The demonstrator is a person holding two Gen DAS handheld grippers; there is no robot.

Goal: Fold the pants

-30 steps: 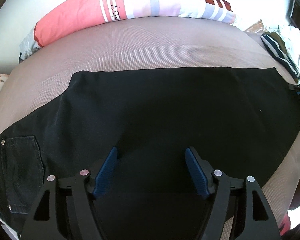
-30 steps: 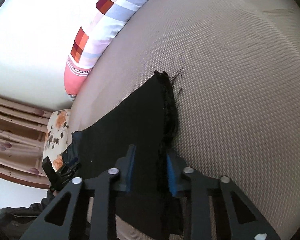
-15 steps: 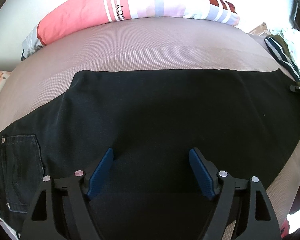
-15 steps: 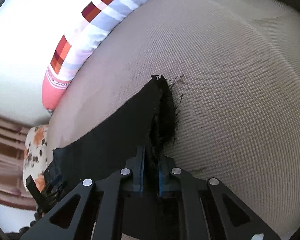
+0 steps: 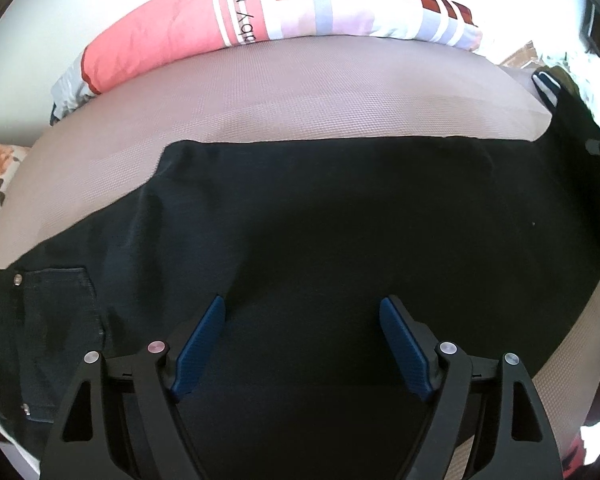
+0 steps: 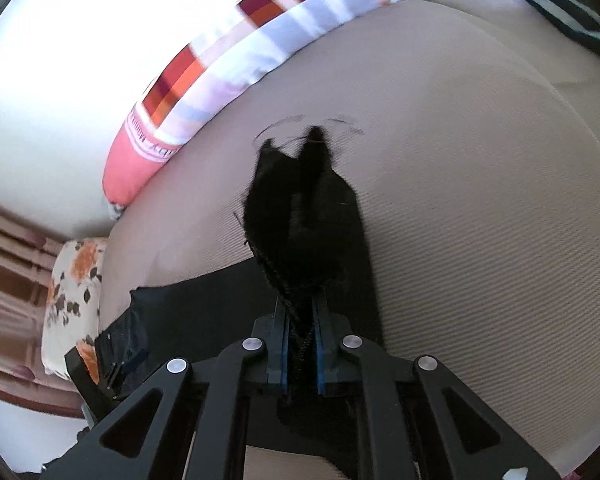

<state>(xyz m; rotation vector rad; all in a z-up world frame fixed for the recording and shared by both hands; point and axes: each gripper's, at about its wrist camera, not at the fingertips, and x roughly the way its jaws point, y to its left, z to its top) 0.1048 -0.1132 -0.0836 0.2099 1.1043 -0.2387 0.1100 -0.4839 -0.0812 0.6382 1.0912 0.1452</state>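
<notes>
We see one pair of black pants [image 5: 320, 216] on one big bed [image 5: 300, 92]. We count one long pillow [image 5: 260, 20], one flowery cushion [image 6: 74, 296] and one striped cloth [image 6: 560, 4]. We count two grippers, left [image 5: 302, 316] and right [image 6: 300, 316].

The right claw [image 6: 300, 354] is clamped on the frayed hem of the black pants [image 6: 304, 216], which stands up bunched just ahead of its tips. Tan bedding [image 6: 480, 200] spreads ahead and to the right. A striped pillow [image 6: 236, 68] lies far ahead to the left.
</notes>
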